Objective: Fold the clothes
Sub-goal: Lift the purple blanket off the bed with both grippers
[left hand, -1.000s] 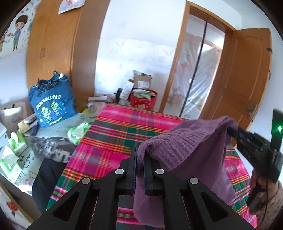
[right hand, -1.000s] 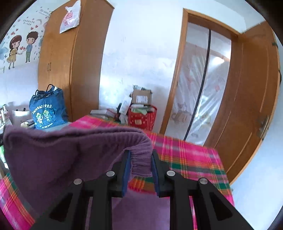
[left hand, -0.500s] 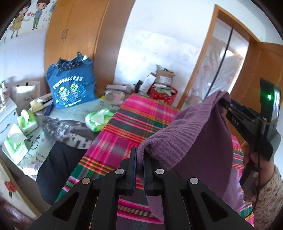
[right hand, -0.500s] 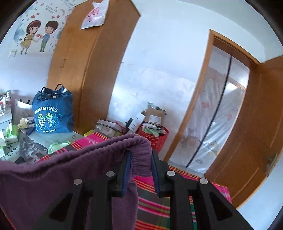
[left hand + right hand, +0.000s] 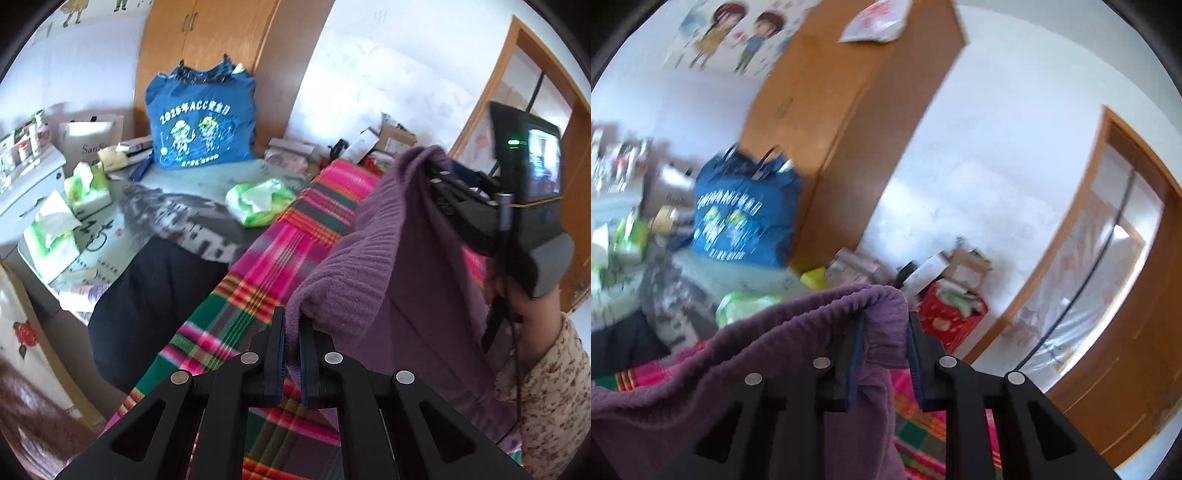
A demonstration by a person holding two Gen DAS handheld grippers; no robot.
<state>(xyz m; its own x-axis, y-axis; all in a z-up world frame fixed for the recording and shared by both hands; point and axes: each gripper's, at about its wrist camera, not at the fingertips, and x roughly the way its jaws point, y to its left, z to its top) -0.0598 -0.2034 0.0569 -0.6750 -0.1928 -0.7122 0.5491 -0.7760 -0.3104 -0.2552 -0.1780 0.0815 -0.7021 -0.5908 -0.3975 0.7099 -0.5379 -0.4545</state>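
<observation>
Bed spread with a pink-green plaid blanket [image 5: 255, 280], ahead of the tongs. Left of them, a grey printed sheet [image 5: 177, 221] bears a green tissue pack [image 5: 258, 201] and a blue tote bag [image 5: 201, 122].

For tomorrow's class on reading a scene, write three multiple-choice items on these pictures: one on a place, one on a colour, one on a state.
1. Where does the blue bag stand?
A. in front of the wooden wardrobe
B. on the plaid cloth
C. in the doorway

2. What colour is the held garment?
A. green
B. purple
C. white

3. How is the garment held?
A. by the left gripper only
B. lying loose, ungripped
C. by both grippers

Answers:
1 A, the wardrobe rises right behind the bag.
2 B, its knit is purple in both views.
3 C, the left gripper and the right gripper each have fabric between their fingers.
</observation>
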